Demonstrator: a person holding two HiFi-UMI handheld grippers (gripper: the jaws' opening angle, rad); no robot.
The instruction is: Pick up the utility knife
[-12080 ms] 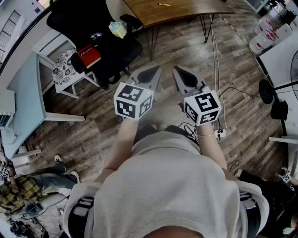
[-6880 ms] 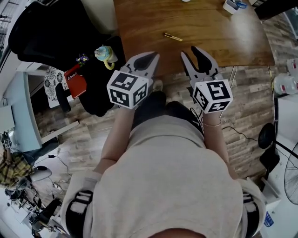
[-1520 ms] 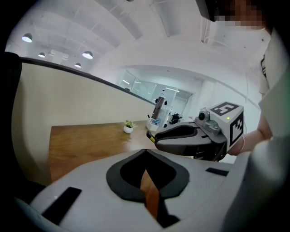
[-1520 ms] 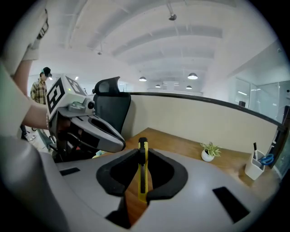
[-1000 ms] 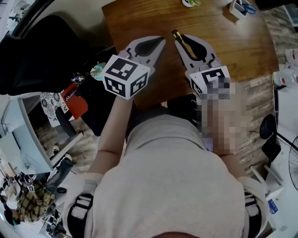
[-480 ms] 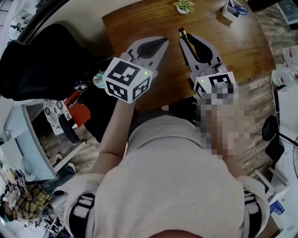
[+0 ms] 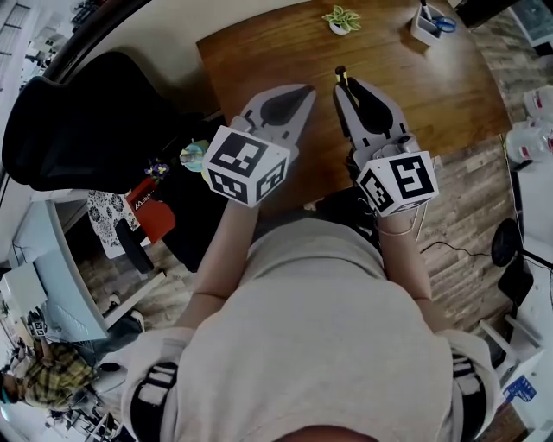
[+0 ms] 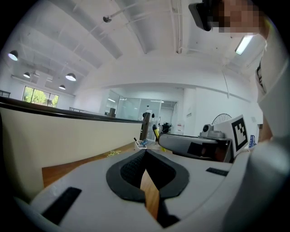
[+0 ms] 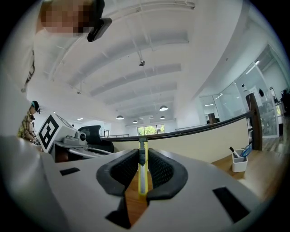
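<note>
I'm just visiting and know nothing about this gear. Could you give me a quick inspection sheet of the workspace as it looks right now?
Surface: wooden table, in front of the person.
Job's things: yellow utility knife, held on edge between the right gripper's jaws, over the table.
Clutter: small potted plant and white pen holder at the table's far edge.
Grippers: right gripper jaws closed on the knife; left gripper jaws together, nothing between them.
Cables: one black cable on the floor at the right.
Surroundings: black chair, red book, plank floor, another person at lower left.
</note>
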